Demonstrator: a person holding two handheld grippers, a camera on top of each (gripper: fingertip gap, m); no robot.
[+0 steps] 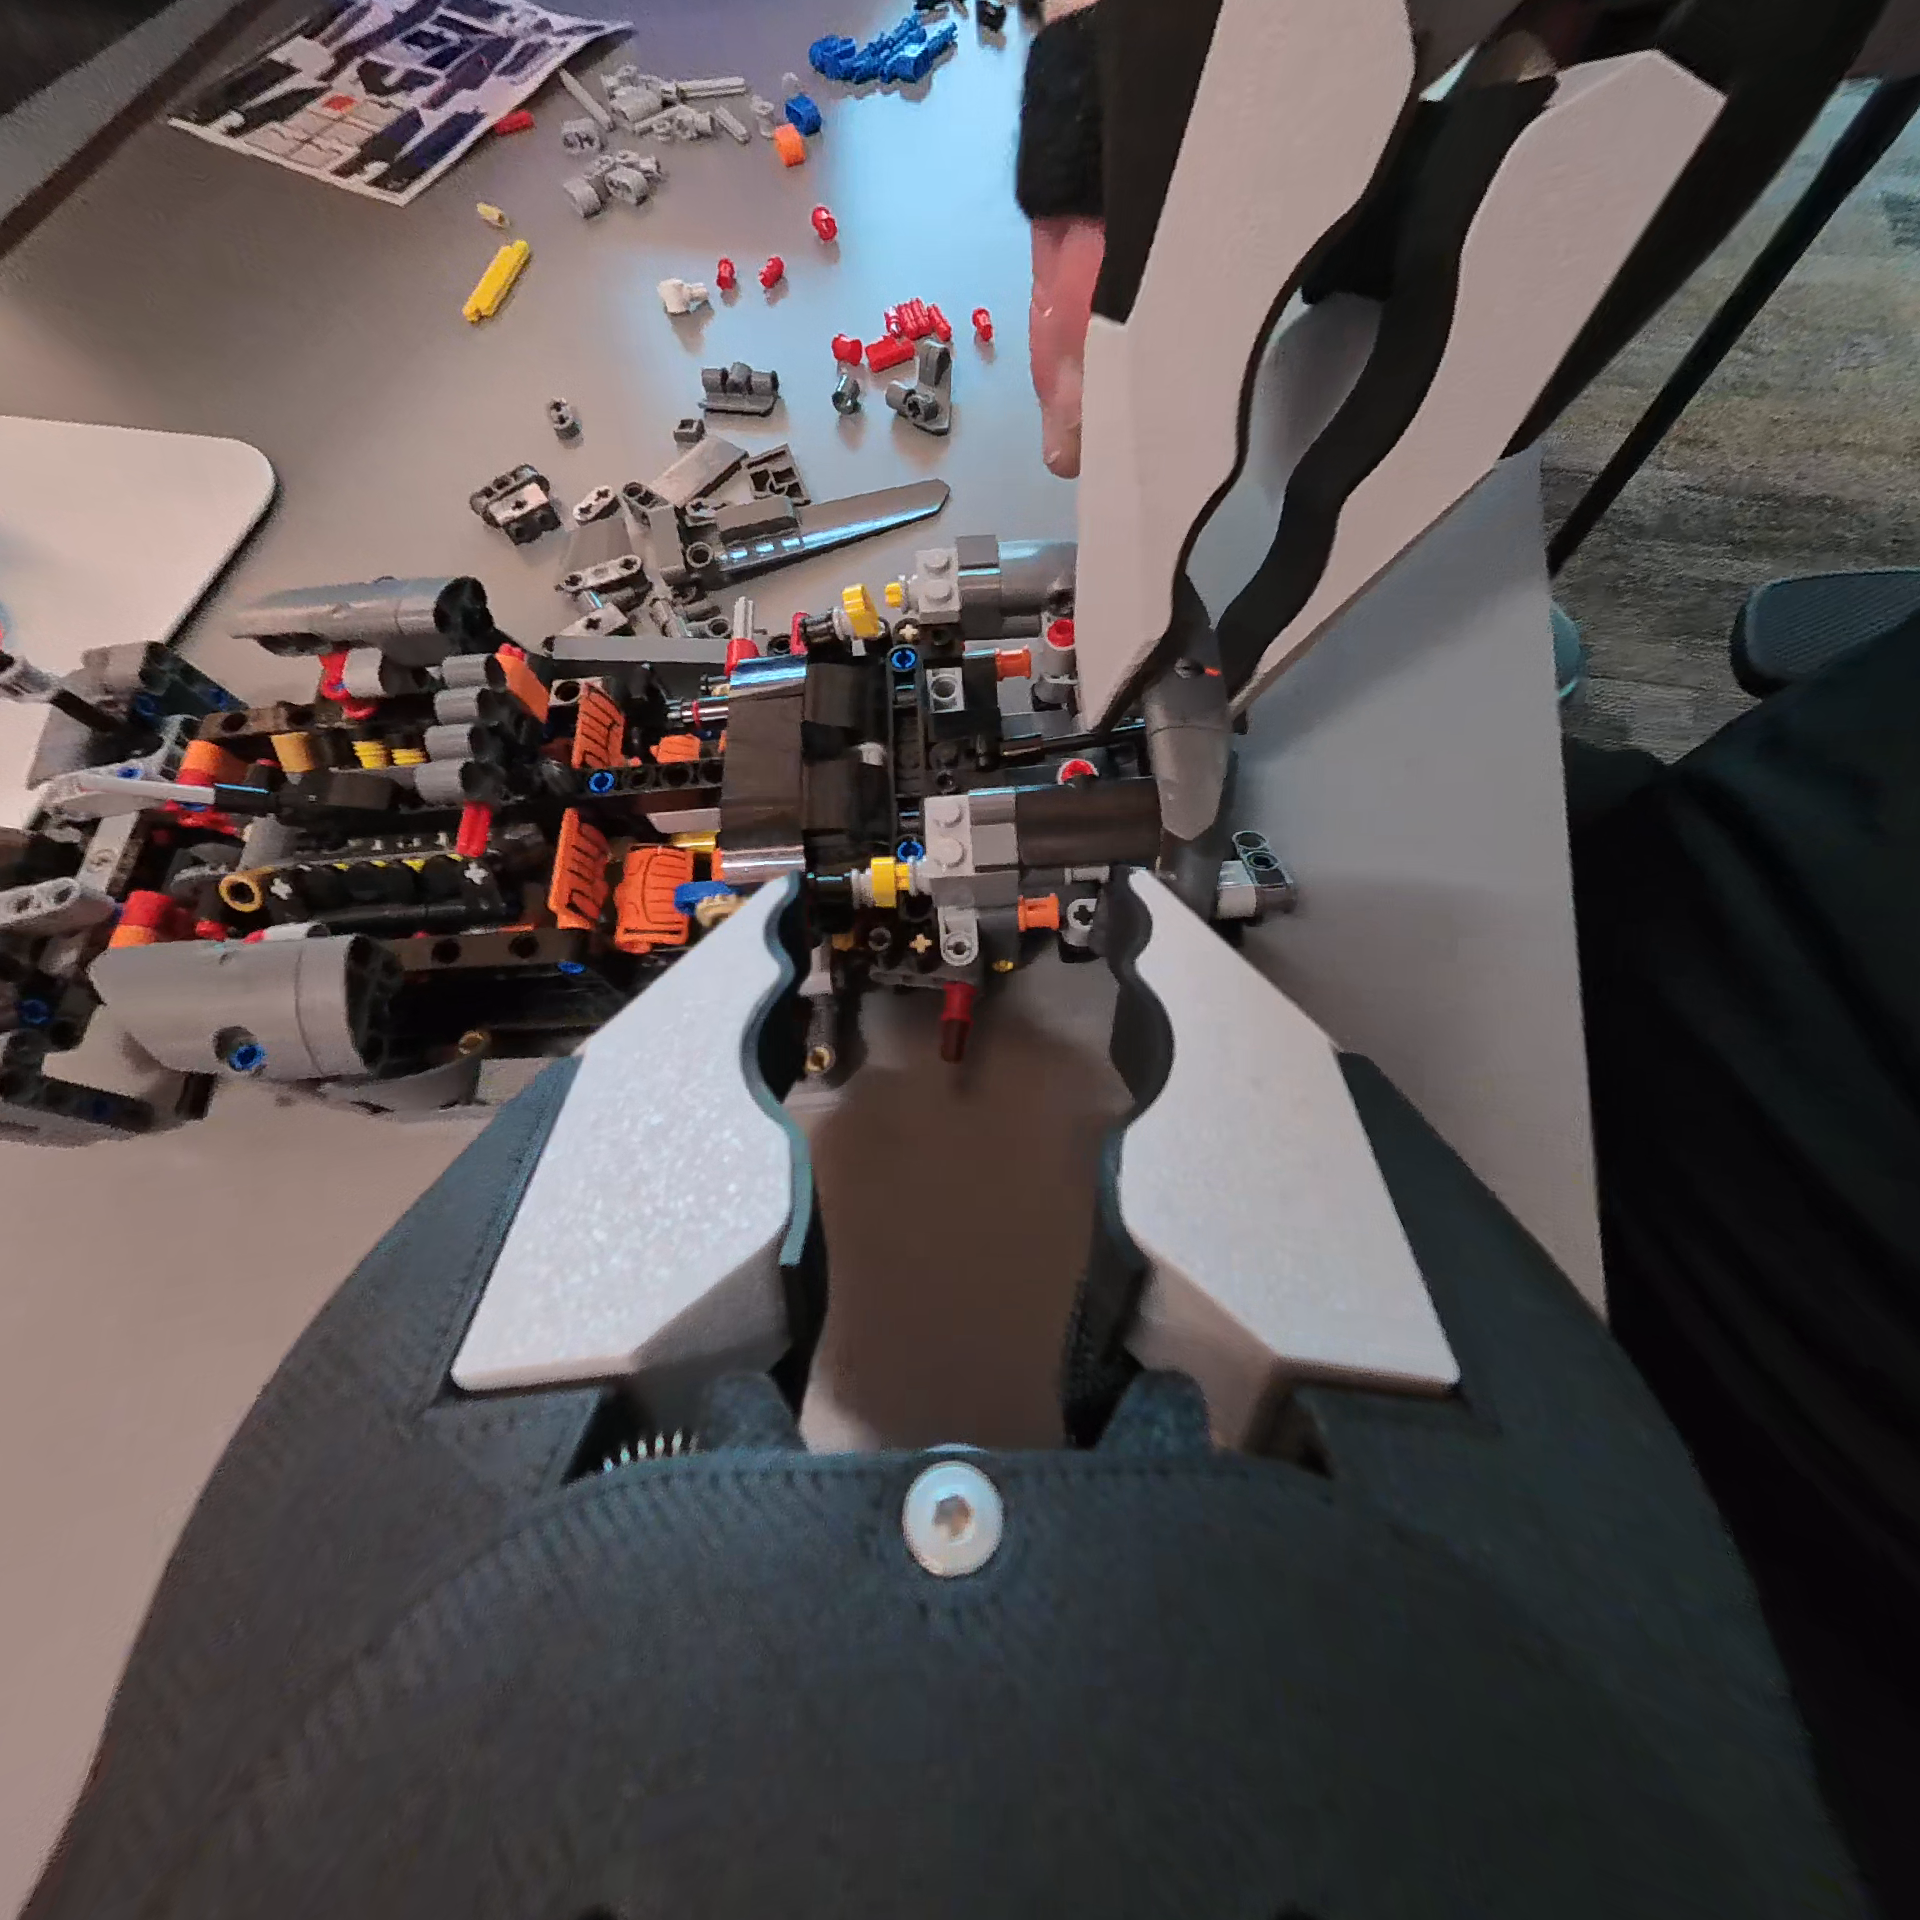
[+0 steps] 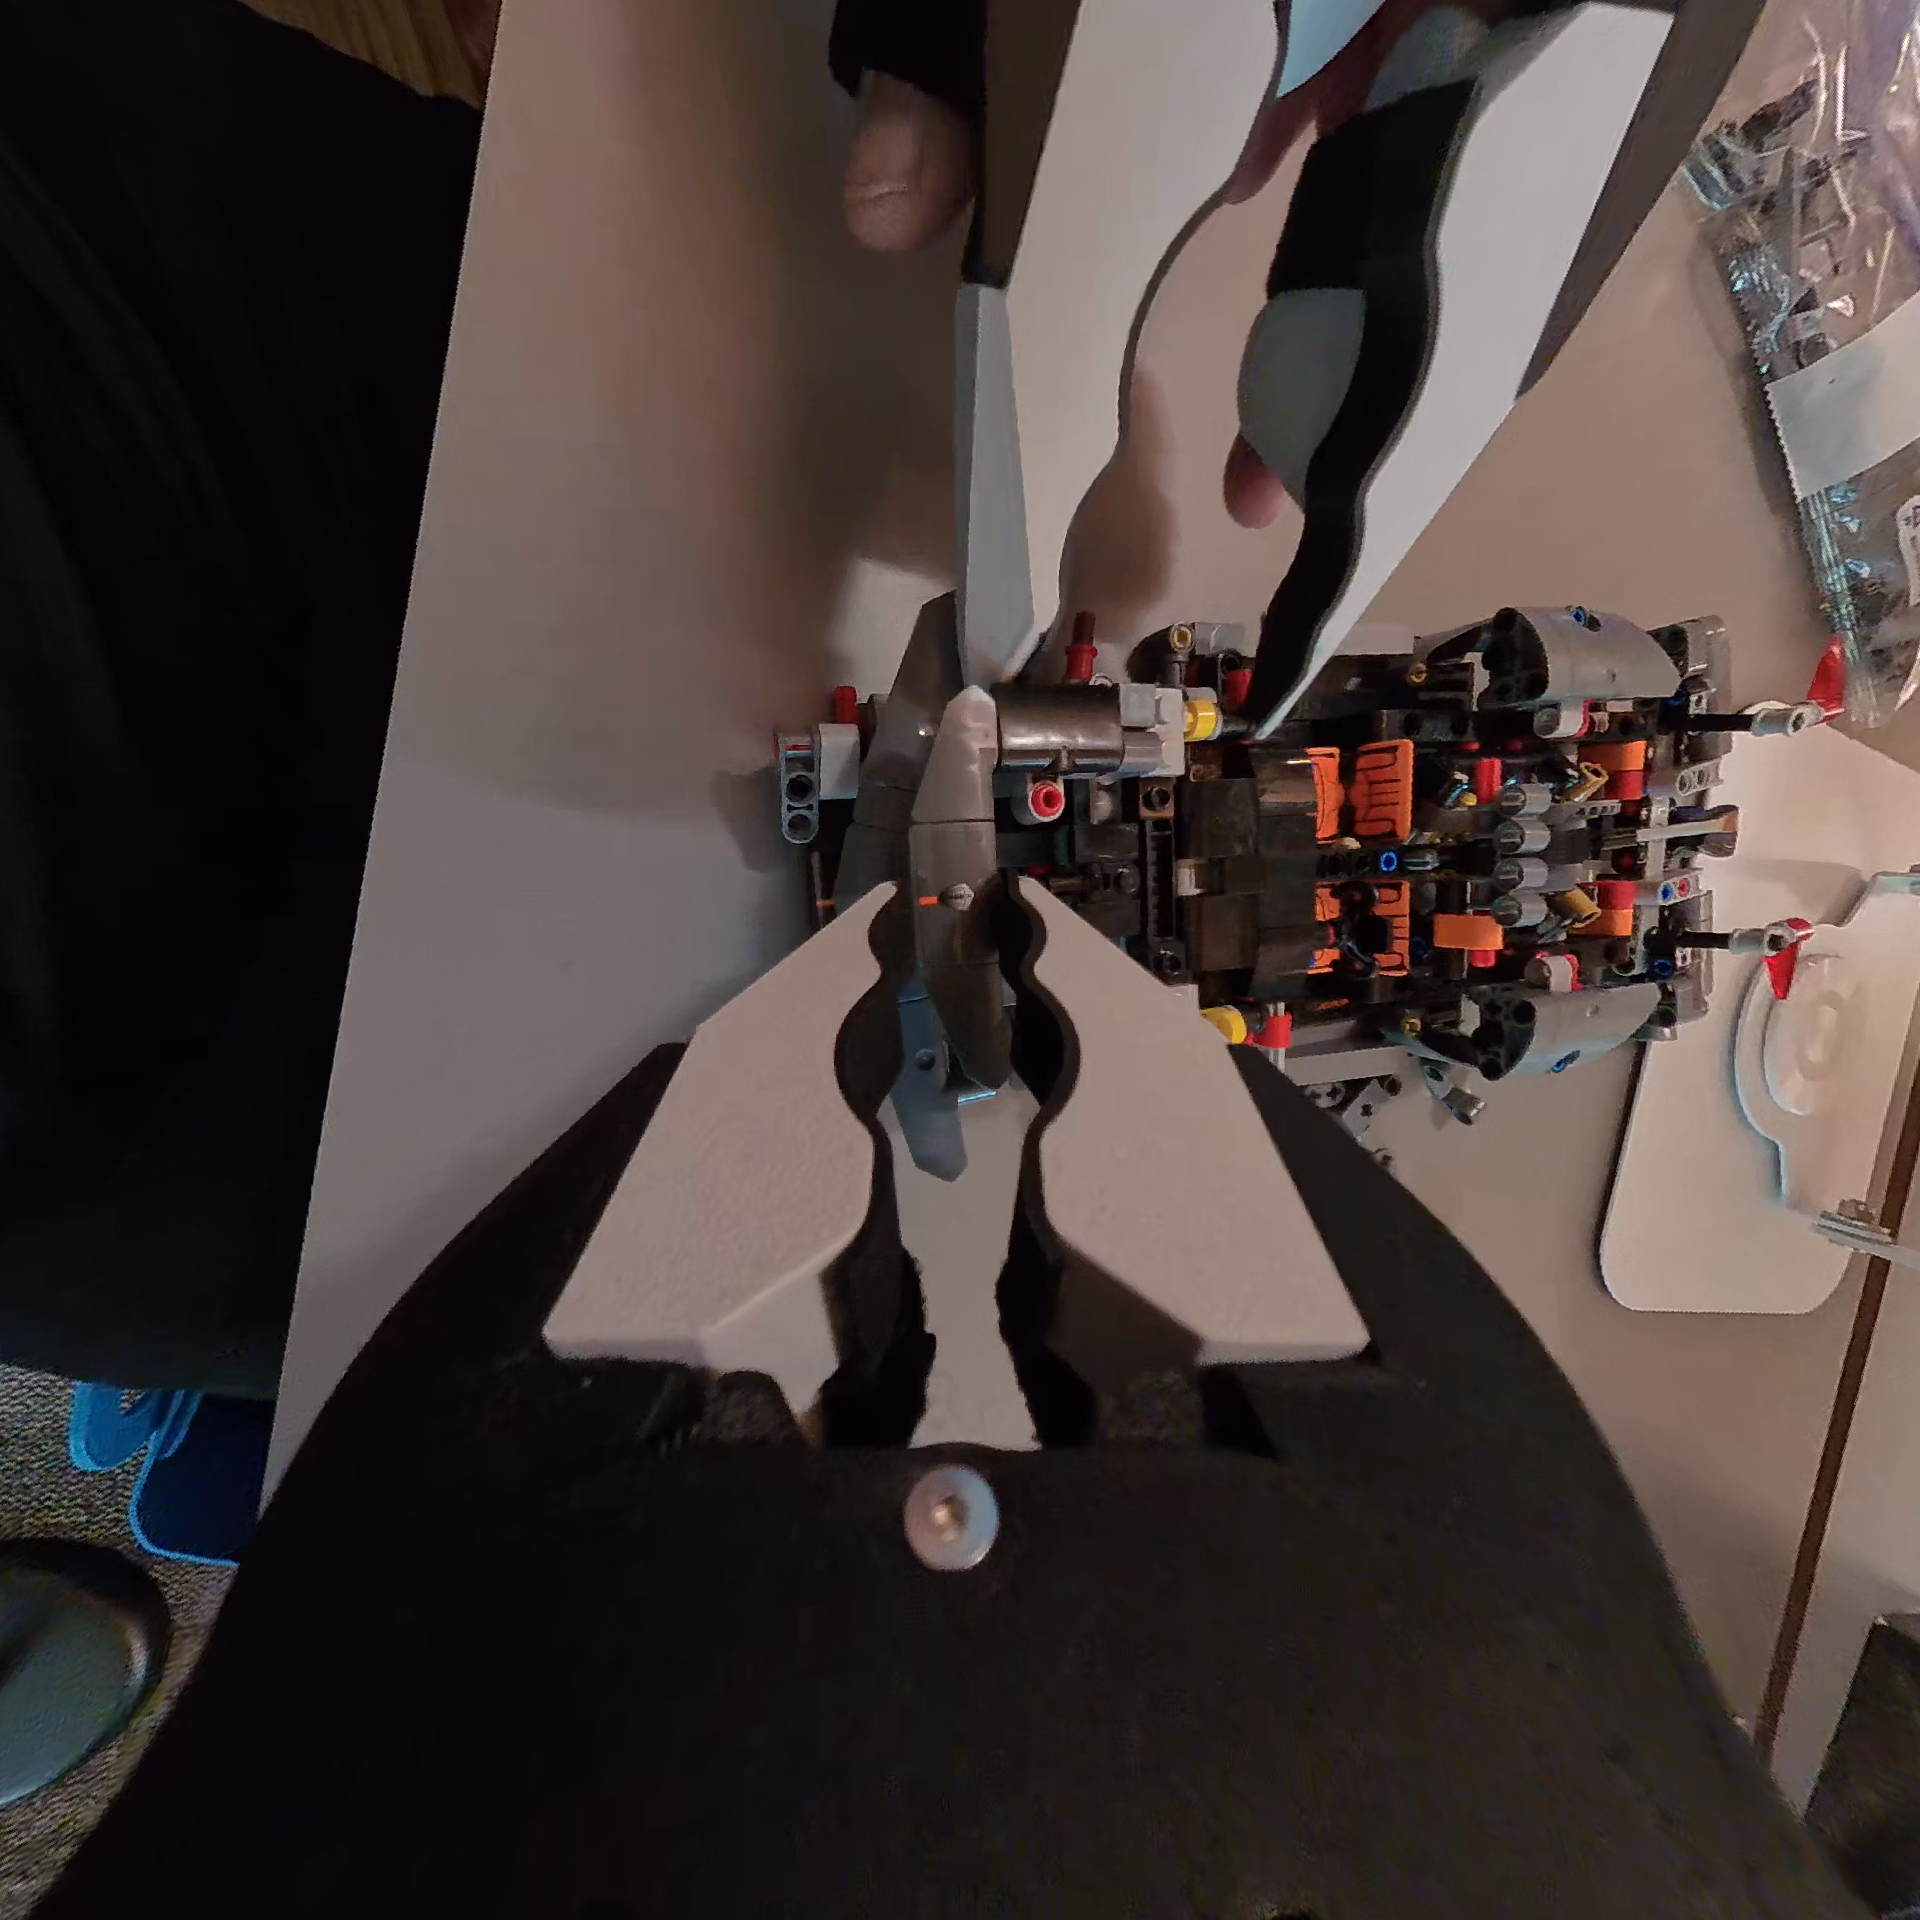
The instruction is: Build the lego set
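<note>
The right gripper (image 2: 951,914) is clamped on a dark grey curved panel (image 2: 951,831) at the near end of a part-built brick vehicle model (image 1: 520,810) on the table (image 1: 312,364). The left gripper (image 1: 961,914) stands with fingers apart at that same end, straddling the chassis without pressing on it. The model's frame, orange seats (image 2: 1371,779) and grey side shells are assembled, while many loose pieces (image 1: 727,499) lie beyond it, unattached.

Black, grey and orange brick model (image 1: 790,790); red loose pins (image 1: 904,332); pale grey table (image 1: 260,343).
</note>
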